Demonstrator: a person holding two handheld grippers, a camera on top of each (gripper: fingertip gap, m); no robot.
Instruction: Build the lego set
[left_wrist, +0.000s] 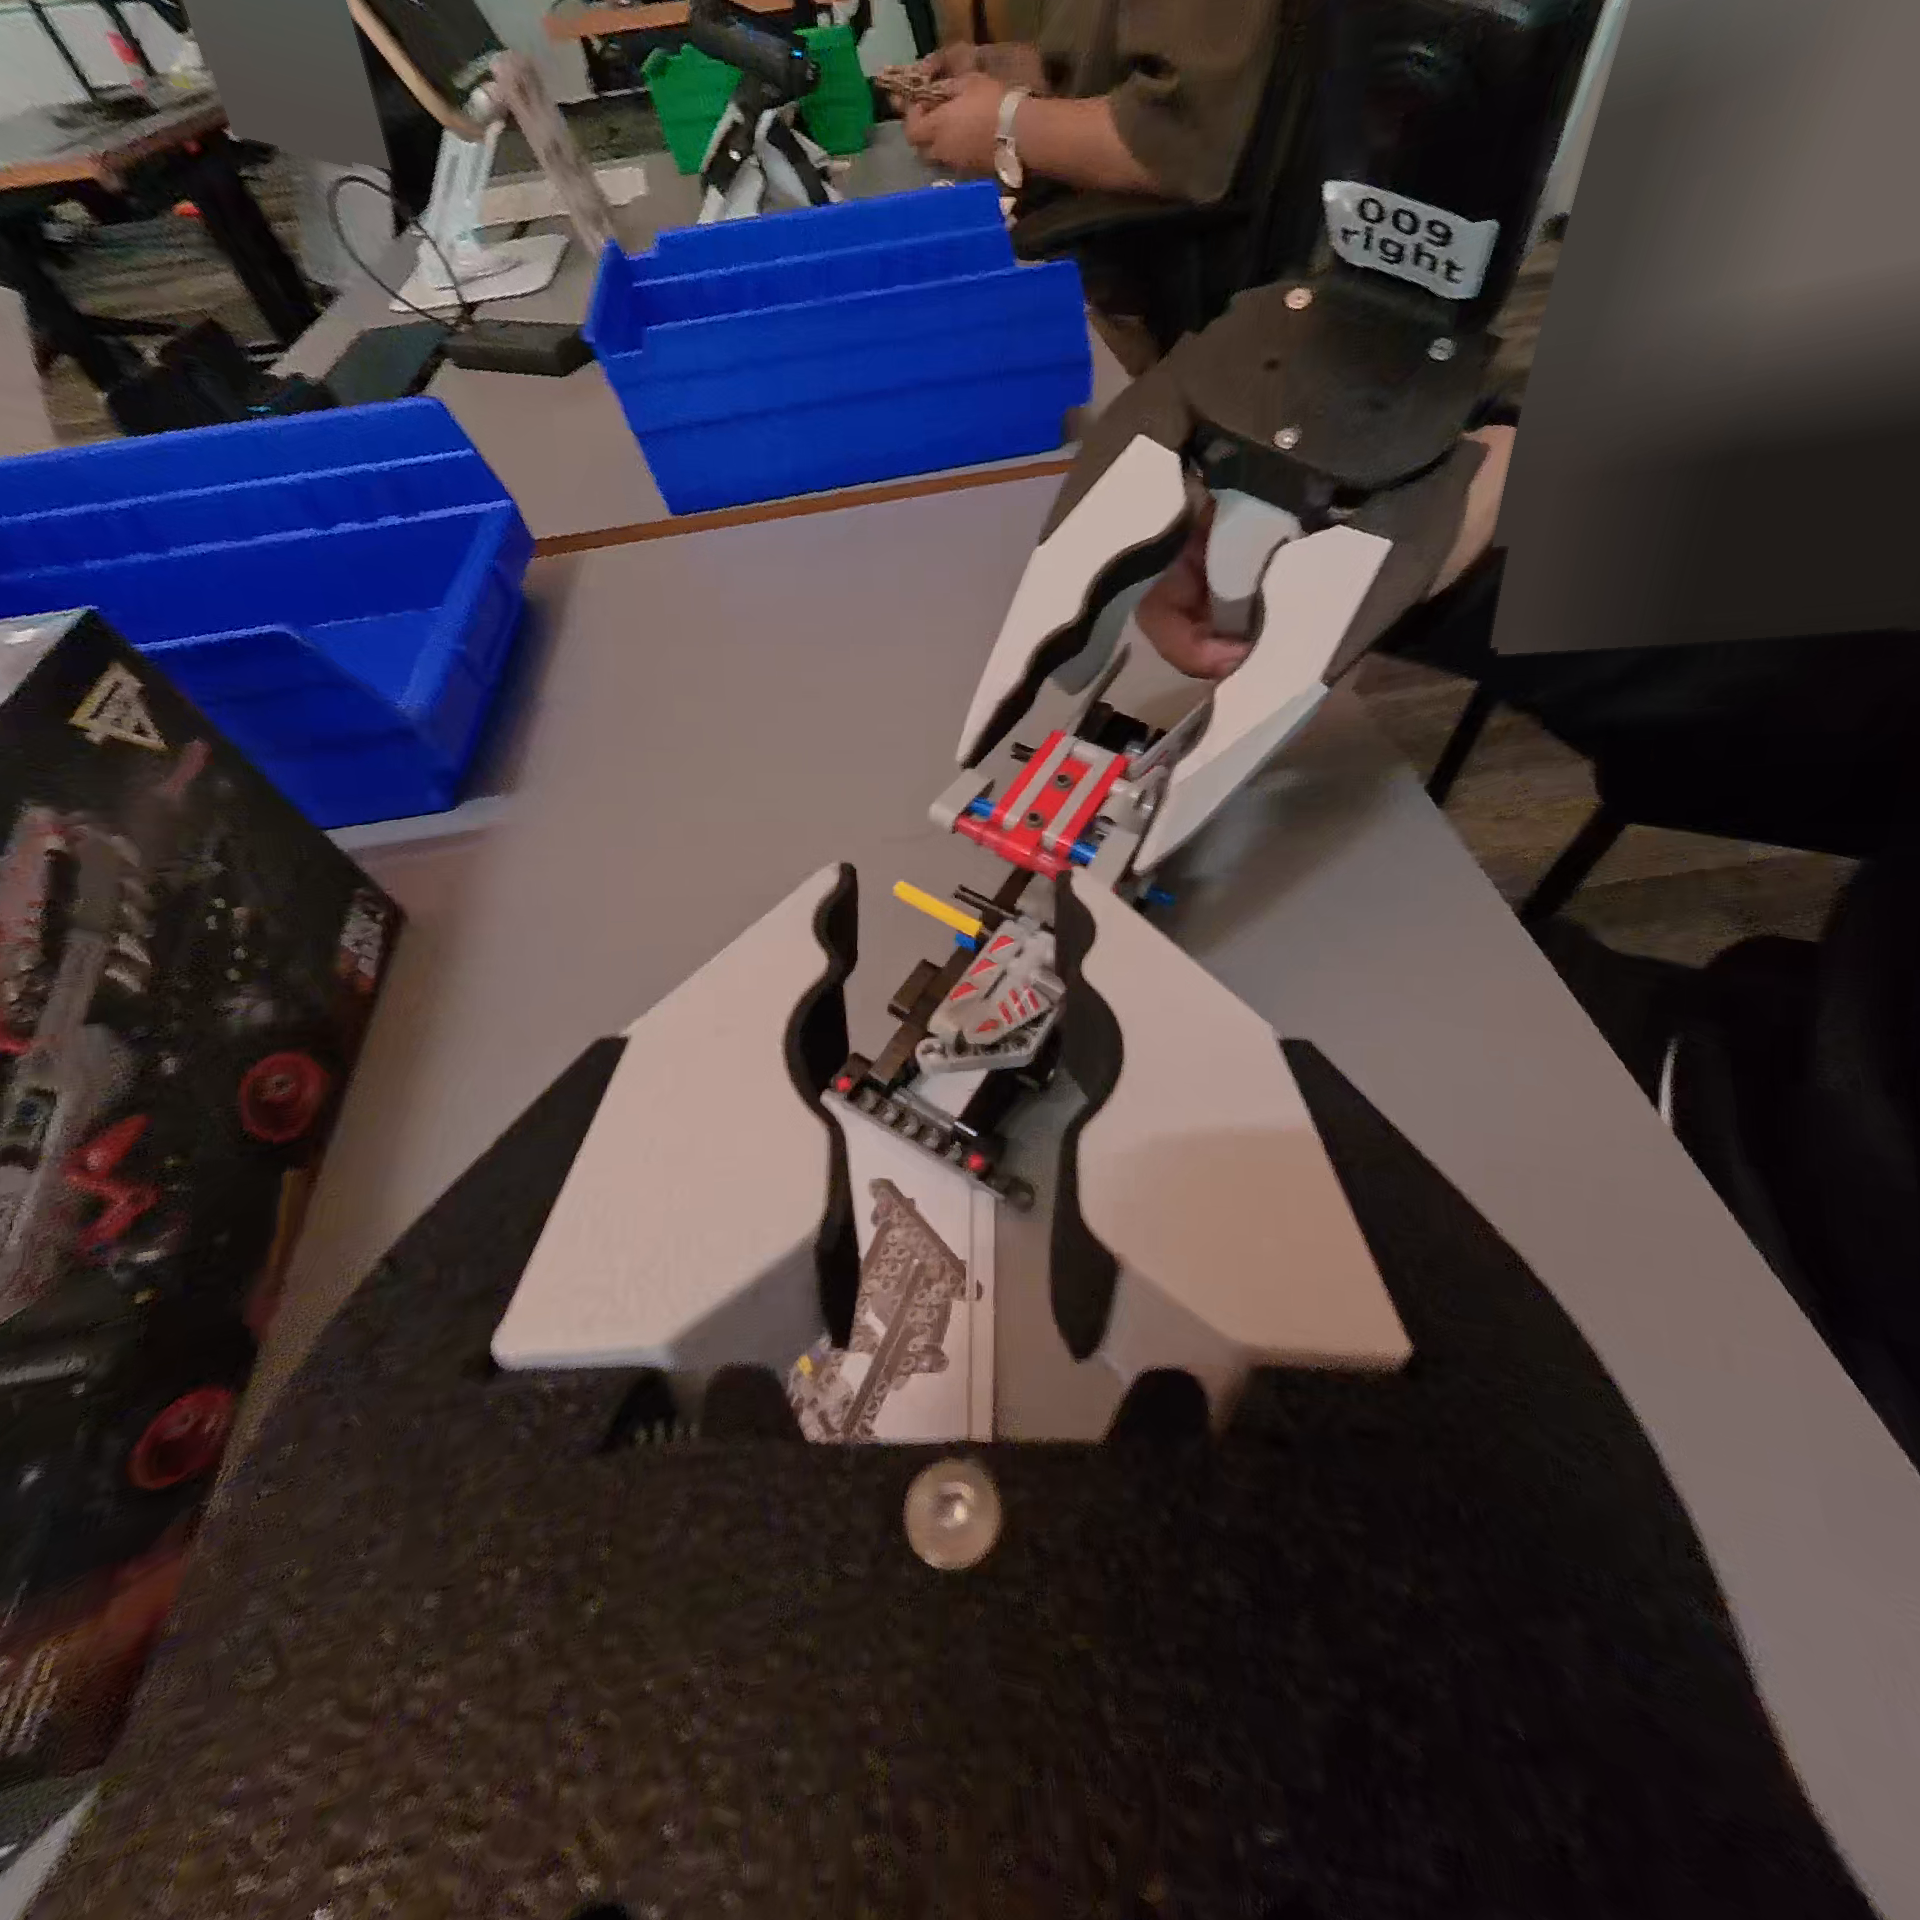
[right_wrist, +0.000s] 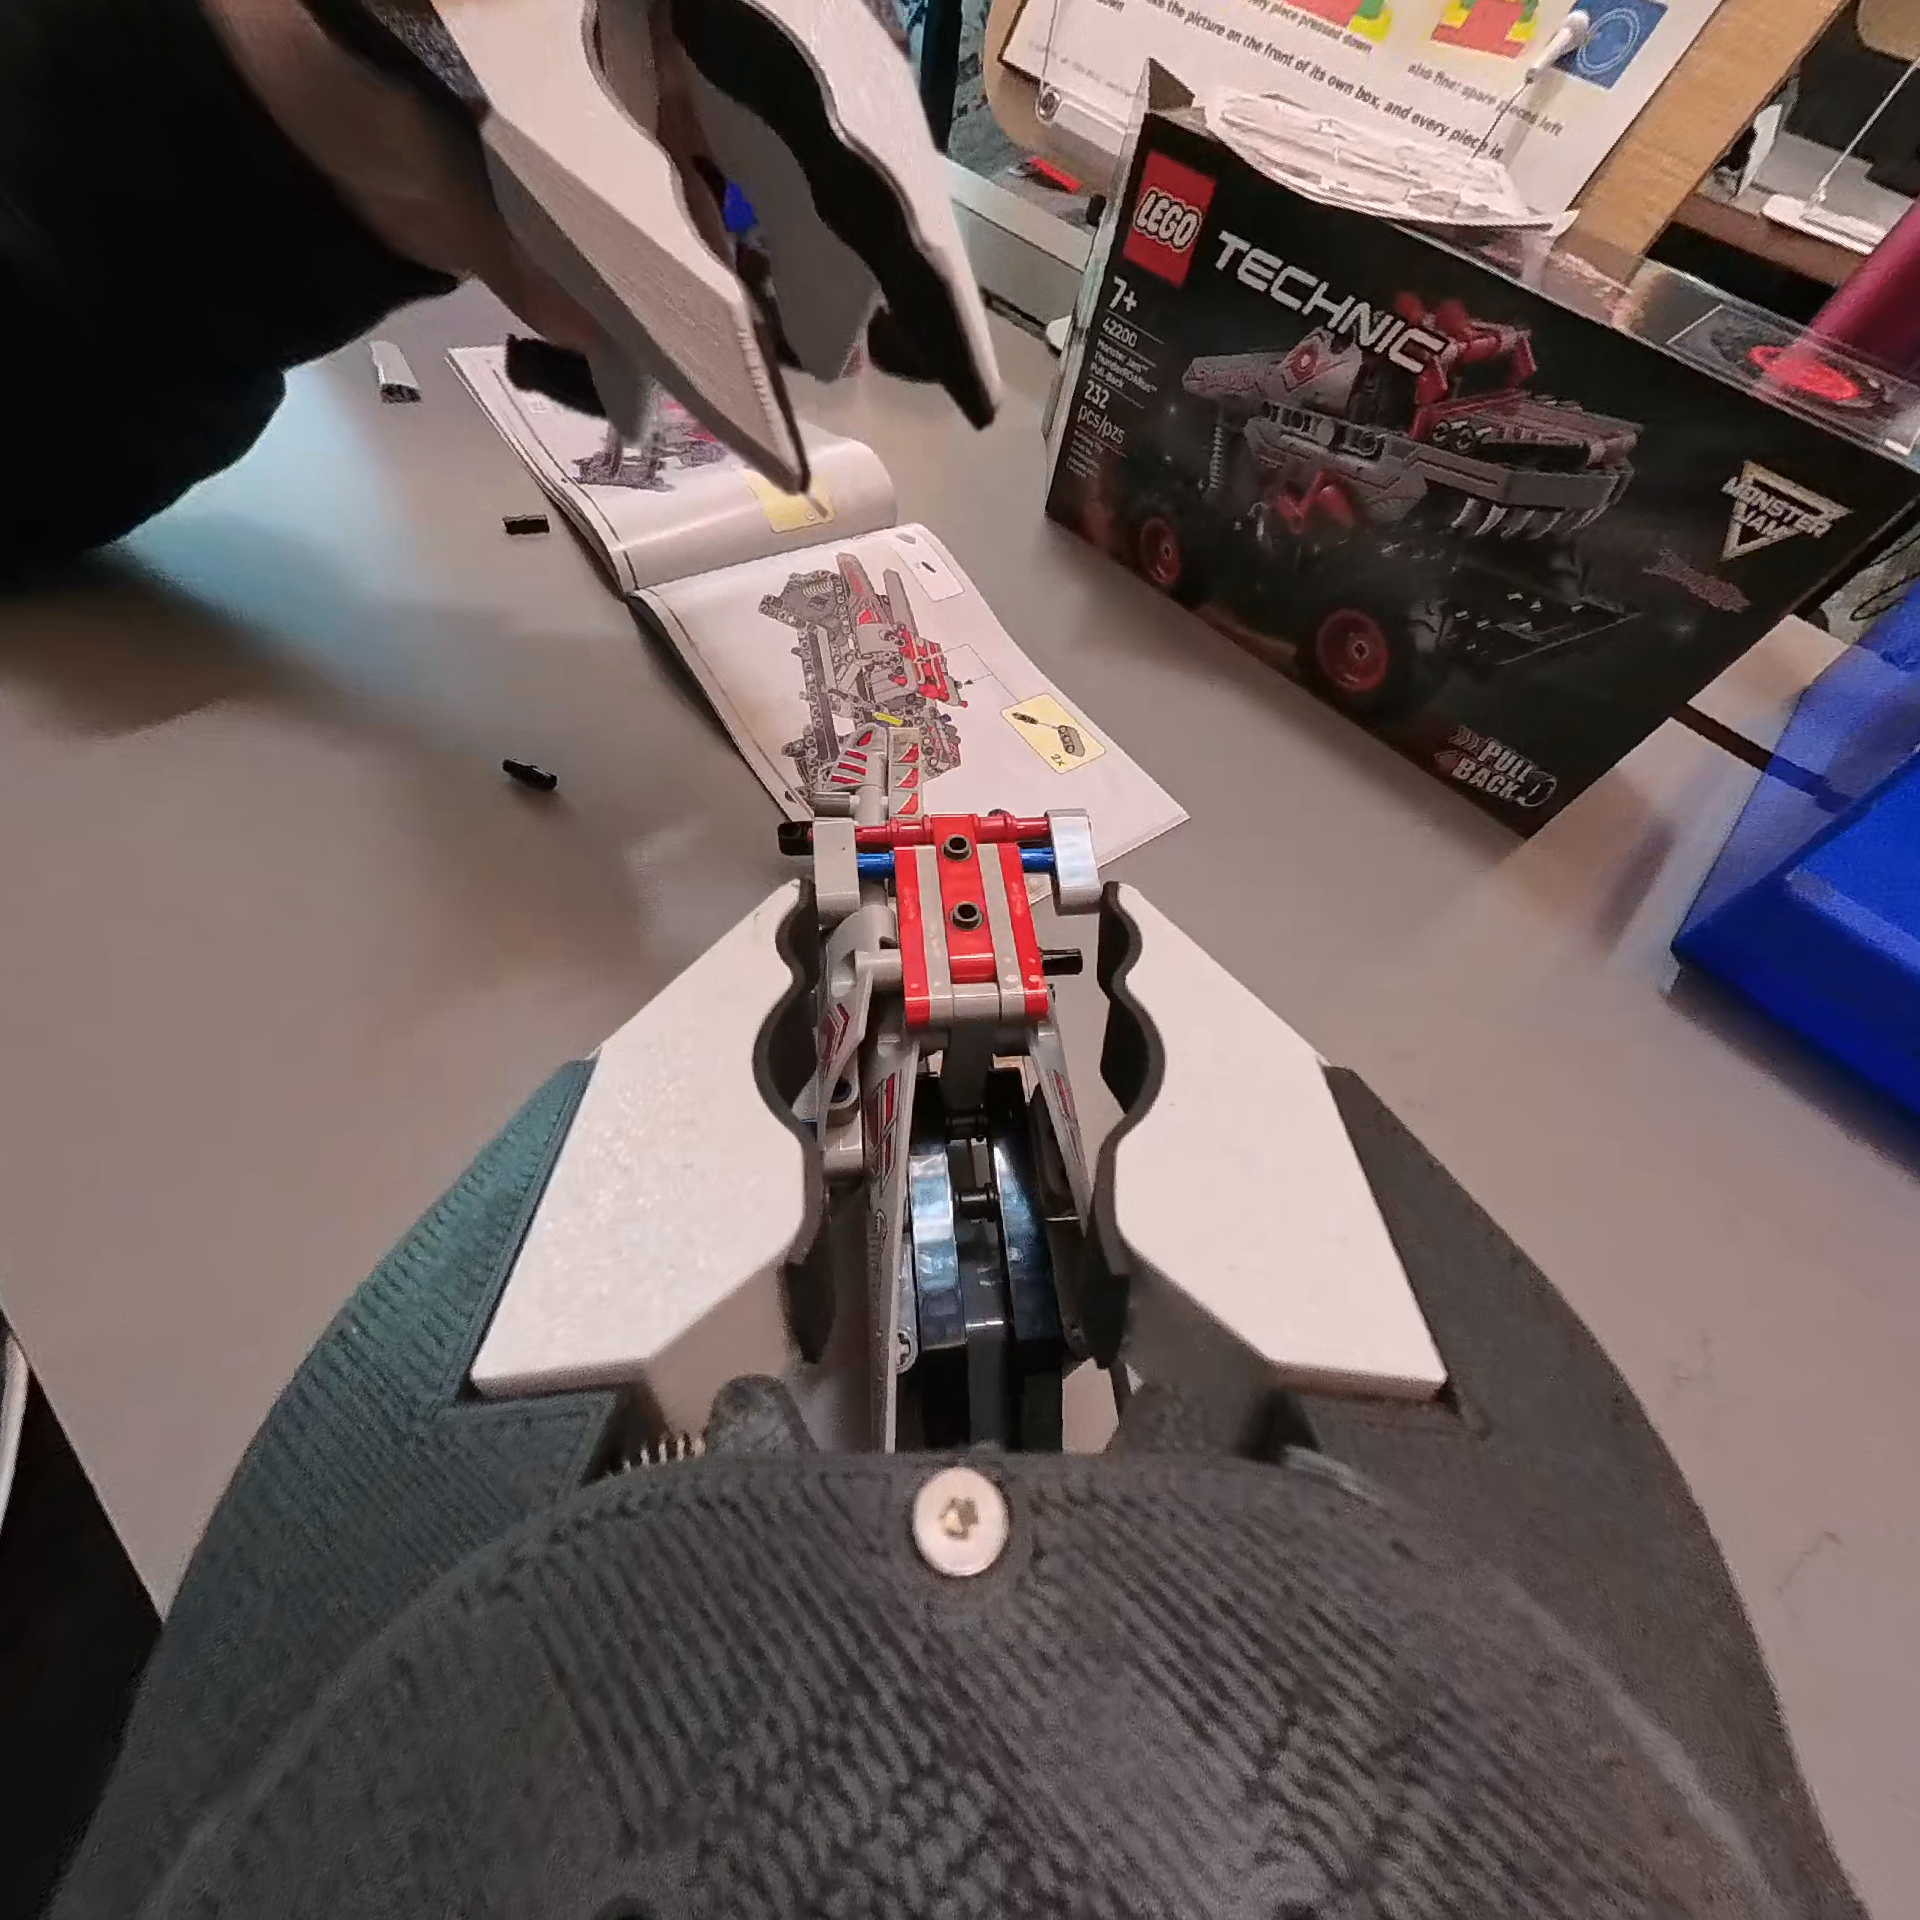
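Observation:
My right gripper (right_wrist: 951, 894) is shut on a partly built Lego model (right_wrist: 971, 935) with a red plate, grey panels and blue pins. It holds the model just above the grey table, with the front end sticking out toward an open instruction booklet (right_wrist: 956, 665). My left gripper (left_wrist: 961, 883) is open and empty, and hovers over the booklet (left_wrist: 914, 1299). It faces the right gripper (left_wrist: 1055, 810) and the model (left_wrist: 1039, 800), whose grey and black front end shows through the gap between its fingers. From the right wrist, the left gripper (right_wrist: 883, 447) is at the upper left.
The set's box (right_wrist: 1403, 468) stands behind the booklet, at the left in the left wrist view (left_wrist: 125, 1039). Two black pins (right_wrist: 527, 523) (right_wrist: 530, 774) and a small grey piece (right_wrist: 395, 374) lie on the table. Blue bins (left_wrist: 260, 582) (left_wrist: 842, 343) stand behind. A person (left_wrist: 1091, 104) sits at a far table.

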